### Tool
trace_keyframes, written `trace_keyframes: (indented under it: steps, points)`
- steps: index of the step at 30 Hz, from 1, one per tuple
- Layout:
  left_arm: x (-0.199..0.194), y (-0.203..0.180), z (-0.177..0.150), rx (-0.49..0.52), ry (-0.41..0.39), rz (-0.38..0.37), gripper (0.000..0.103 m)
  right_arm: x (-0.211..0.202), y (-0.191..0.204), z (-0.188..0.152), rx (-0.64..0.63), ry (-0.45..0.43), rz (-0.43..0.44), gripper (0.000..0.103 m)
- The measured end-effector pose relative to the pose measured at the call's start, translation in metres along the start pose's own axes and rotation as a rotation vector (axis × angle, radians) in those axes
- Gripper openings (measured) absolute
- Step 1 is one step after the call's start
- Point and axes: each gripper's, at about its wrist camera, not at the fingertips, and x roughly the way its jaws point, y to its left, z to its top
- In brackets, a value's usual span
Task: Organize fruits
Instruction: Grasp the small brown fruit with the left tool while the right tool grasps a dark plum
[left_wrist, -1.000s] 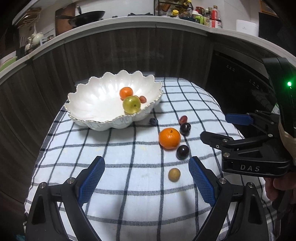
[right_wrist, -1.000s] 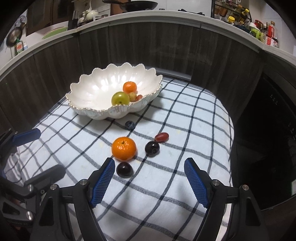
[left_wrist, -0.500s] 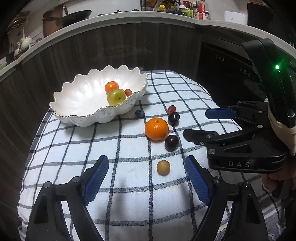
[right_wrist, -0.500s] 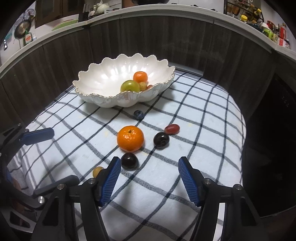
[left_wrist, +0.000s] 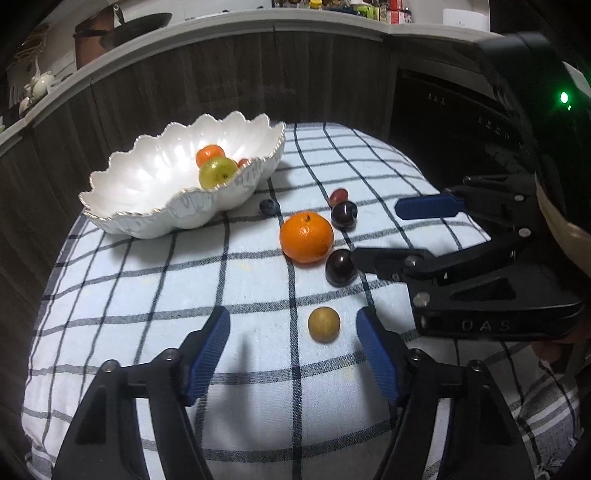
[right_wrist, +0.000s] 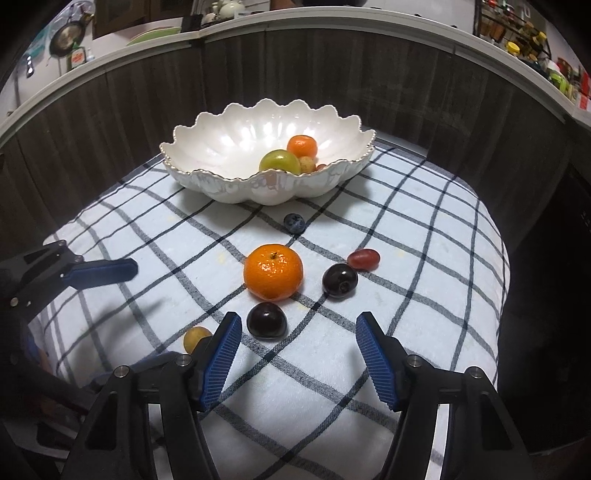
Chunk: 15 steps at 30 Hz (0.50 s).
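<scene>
A white scalloped bowl holds a mandarin, a green fruit and small fruits. Loose on the checked cloth lie a mandarin, two dark plums, a red grape and a blueberry. A small tan fruit lies between the fingertips of my left gripper. Its jaws are closing and the pads do not touch the fruit. My right gripper is open around the nearer plum, which sits close to its left pad without contact.
The cloth covers a small table that drops off at the right and front edges. A dark wood-panelled wall curves behind the bowl. A dark appliance front stands at the right. The counter above carries a pan and bottles.
Both grippers have sunk toward the cloth and their jaws have narrowed. The tan fruit now lies between the left fingertips, the near plum between the right ones.
</scene>
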Motion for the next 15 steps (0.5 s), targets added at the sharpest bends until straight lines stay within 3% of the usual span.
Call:
trace_keyframes:
  steps: [2,8,10,13,15]
  points:
    - [0.005,-0.001,-0.002,0.004,0.013,-0.003,0.063,0.004,0.001,0.000,-0.016,0.007,0.011,0.058]
    - [0.015,-0.005,-0.007,0.025,0.024,-0.002,0.058,0.013,0.001,-0.003,-0.042,0.024,0.049,0.057]
    - [0.021,-0.005,-0.008,0.027,0.036,-0.003,0.049,0.017,0.002,-0.004,-0.049,0.028,0.057,0.057]
    - [0.026,-0.006,-0.008,0.025,0.051,-0.020,0.045,0.023,0.001,-0.006,-0.049,0.040,0.073,0.049]
    - [0.027,-0.008,-0.008,0.033,0.051,-0.018,0.045,0.026,0.000,-0.007,-0.043,0.037,0.084,0.049]
